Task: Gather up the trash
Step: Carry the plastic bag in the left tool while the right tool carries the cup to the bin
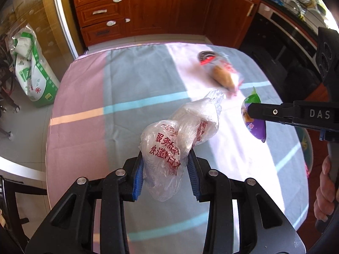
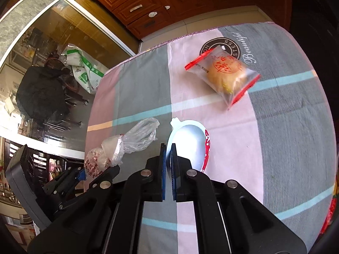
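Over the cloth-covered desk point(image 2: 286, 127), the left tool point(image 1: 163, 165) clamps a light, crushable crumpled plastic bag point(image 1: 169, 148) at its bunched middle, while the right tool point(image 2: 168, 167), nearly closed, pinches a thin, slippery snack wrapper point(image 2: 190, 144) by its edge.

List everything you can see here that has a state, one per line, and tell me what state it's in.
Left gripper: shut on the crumpled plastic bag.
Crumpled plastic bag: held, lifted off the tablecloth.
Right gripper: shut on the snack wrapper.
Snack wrapper: pinched at its edge, flattened, silver inside showing.
Packaged pastry: sealed, lying on the tablecloth, untouched.
Cabinet drawers: closed.
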The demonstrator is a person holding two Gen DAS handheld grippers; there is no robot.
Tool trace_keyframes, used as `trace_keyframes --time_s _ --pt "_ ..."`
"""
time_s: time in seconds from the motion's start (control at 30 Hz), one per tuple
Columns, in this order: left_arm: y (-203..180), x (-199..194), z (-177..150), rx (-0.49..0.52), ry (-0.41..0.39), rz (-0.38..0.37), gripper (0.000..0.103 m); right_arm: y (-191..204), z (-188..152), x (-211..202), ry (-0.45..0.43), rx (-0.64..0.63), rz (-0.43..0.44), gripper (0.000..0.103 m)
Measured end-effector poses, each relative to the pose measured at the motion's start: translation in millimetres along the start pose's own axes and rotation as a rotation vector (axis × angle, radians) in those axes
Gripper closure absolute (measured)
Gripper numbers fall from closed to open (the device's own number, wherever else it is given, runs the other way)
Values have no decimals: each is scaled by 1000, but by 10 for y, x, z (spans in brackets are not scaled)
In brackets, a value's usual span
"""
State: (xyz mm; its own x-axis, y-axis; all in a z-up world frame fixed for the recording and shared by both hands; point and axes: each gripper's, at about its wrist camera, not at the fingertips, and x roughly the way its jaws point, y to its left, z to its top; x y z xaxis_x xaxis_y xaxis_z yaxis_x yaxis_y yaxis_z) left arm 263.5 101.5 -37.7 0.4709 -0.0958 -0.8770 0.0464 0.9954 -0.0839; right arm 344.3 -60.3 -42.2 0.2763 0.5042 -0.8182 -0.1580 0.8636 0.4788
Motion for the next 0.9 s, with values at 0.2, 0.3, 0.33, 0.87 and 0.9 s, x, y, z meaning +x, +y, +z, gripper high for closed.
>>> trace_keyframes --time_s 0.2,0.3,0.33,0.87,0.9 --pt "-577 -198 -99 61 -5 -53 66 -364 -319 -526 -42 37 27 99" --pt "-928 -228 -107 99 1 -88 66 -642 -472 -834 -81 68 32 99" --pt "-1060 -229 -106 113 2 -100 66 -746 -507 -932 -94 83 32 99" --pt "-3027 30 -258 320 78 -242 66 -2661 -1126 -2110 -236 333 -23 99" --pt "-3134 61 -264 334 84 -247 65 -2766 -1161 -2155 -241 350 -27 99"
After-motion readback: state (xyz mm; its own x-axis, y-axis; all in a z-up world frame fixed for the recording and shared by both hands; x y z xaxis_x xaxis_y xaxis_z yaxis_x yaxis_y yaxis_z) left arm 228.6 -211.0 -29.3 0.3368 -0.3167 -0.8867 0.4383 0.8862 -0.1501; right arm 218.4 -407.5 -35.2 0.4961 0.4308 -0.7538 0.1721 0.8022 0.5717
